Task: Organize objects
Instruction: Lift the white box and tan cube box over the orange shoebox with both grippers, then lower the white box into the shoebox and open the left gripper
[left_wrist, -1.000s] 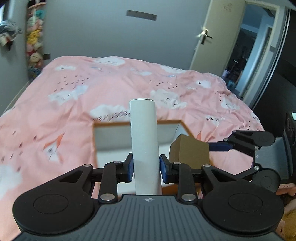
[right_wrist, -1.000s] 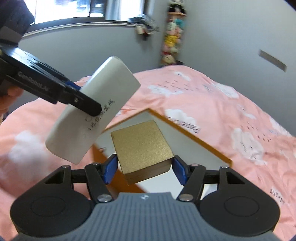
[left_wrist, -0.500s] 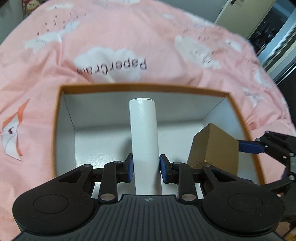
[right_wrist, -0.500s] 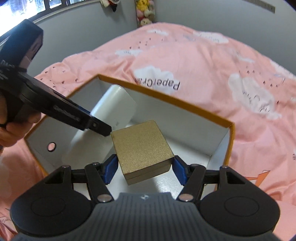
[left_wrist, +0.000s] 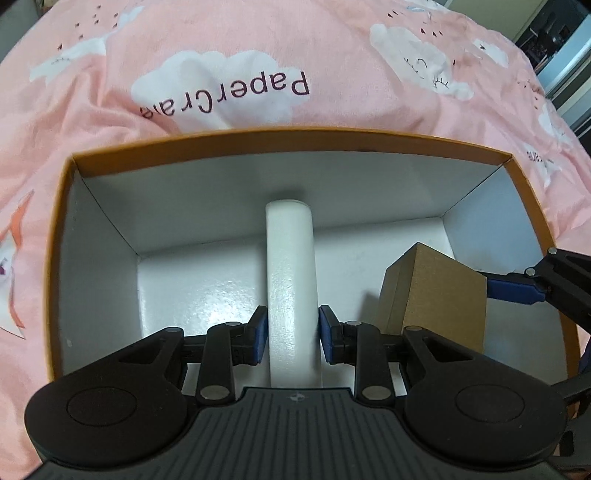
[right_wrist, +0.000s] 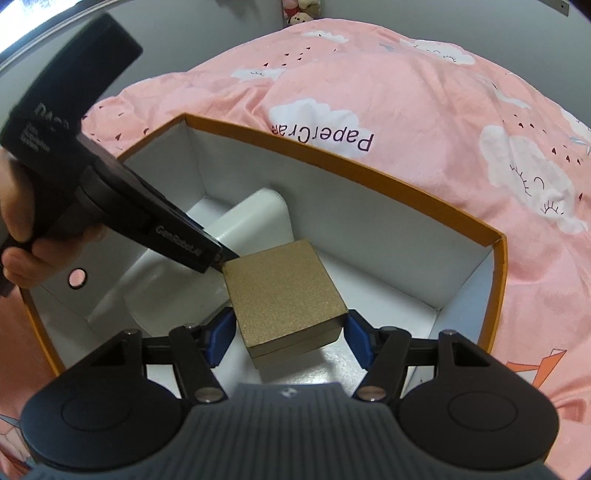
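Note:
My left gripper (left_wrist: 290, 334) is shut on a flat white case (left_wrist: 290, 266), held on edge inside an open orange box (left_wrist: 280, 137) with a white interior. The case also shows in the right wrist view (right_wrist: 255, 214), low near the box floor. My right gripper (right_wrist: 288, 334) is shut on a small gold box (right_wrist: 284, 291), held inside the orange box (right_wrist: 332, 166) to the right of the white case. The gold box also shows in the left wrist view (left_wrist: 436, 295), with the right gripper's fingers (left_wrist: 513, 291) on it.
The orange box rests on a bed with a pink cloud-print duvet (left_wrist: 221, 74). A round finger hole (right_wrist: 77, 277) is in the box's left wall. Plush toys (right_wrist: 299, 5) hang on the grey wall behind the bed.
Both grippers have come down from above the bed into the orange box, carrying the white case and the gold box with them. Both stay shut.

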